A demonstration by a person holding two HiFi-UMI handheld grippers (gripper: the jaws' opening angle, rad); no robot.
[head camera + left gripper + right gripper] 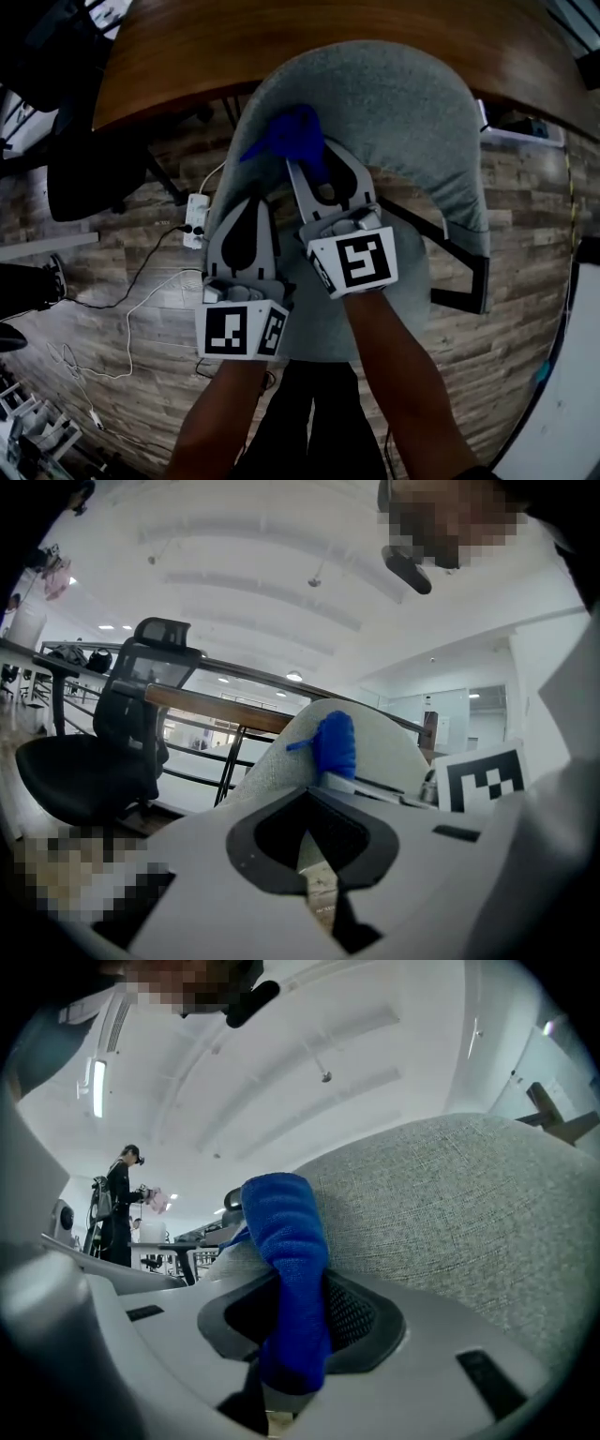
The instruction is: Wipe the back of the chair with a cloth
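The grey fabric chair back (394, 103) curves across the middle of the head view. A blue cloth (286, 136) lies bunched against its left part. My right gripper (309, 169) is shut on the cloth and presses it to the fabric. In the right gripper view the cloth (291, 1241) hangs between the jaws, with the chair back (469, 1204) just behind. My left gripper (253, 202) sits lower left of the cloth, by the chair back's left edge, jaws together and empty. The left gripper view shows the cloth (335, 742) on the chair back (375, 738) beyond my left gripper (314, 785).
A curved wooden table (234, 47) stands just beyond the chair. A black office chair (84, 178) is at the left, also in the left gripper view (94, 761). A white power strip (196, 220) with cables lies on the wooden floor. A person (117, 1204) stands far off.
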